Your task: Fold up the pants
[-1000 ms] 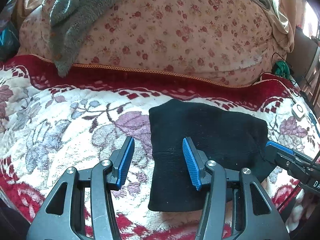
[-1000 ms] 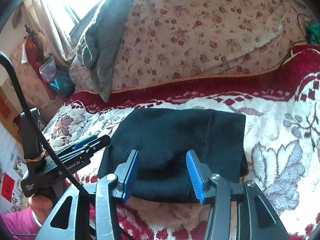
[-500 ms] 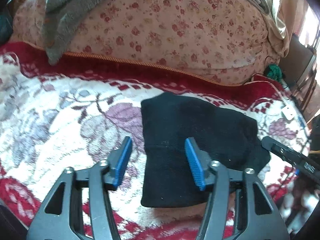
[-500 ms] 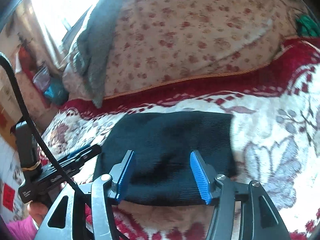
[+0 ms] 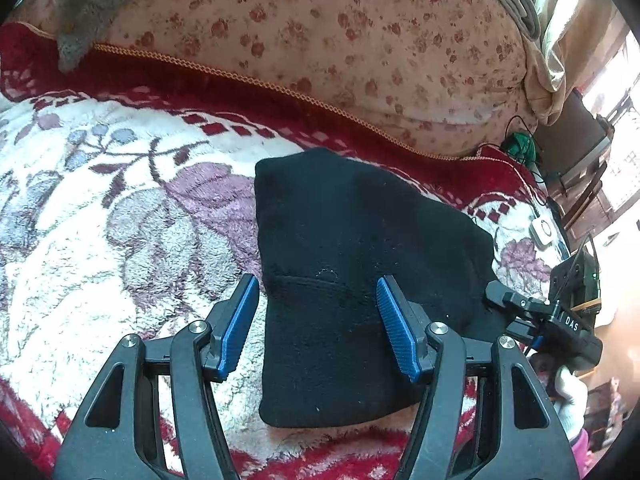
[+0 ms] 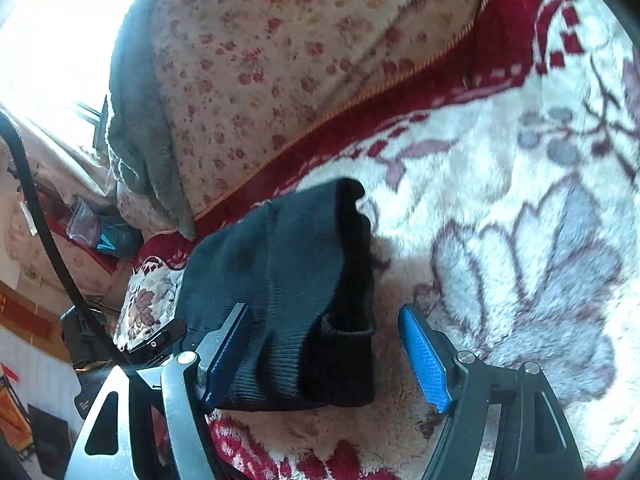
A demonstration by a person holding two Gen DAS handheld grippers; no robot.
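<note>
On the bed, the black folded pants (image 5: 352,280) are lying flat on the red and white floral blanket (image 5: 120,220), below the flowered quilt (image 5: 320,40). Over their near edge the left gripper (image 5: 318,322) is hovering with its fingers (image 5: 240,320) spread wide, holding nothing. At the pants' right end the right gripper (image 6: 326,354) is also standing with its fingers (image 6: 424,360) spread apart.

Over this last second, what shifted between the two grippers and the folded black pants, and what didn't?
The right gripper swung to the pants' right end, so its view now looks along the stacked layers instead of across the top. The left gripper eased slightly closer over the near left edge. Nothing was gripped or released: both grippers stayed open and empty. The pants stayed folded in place on the floral blanket.
</note>
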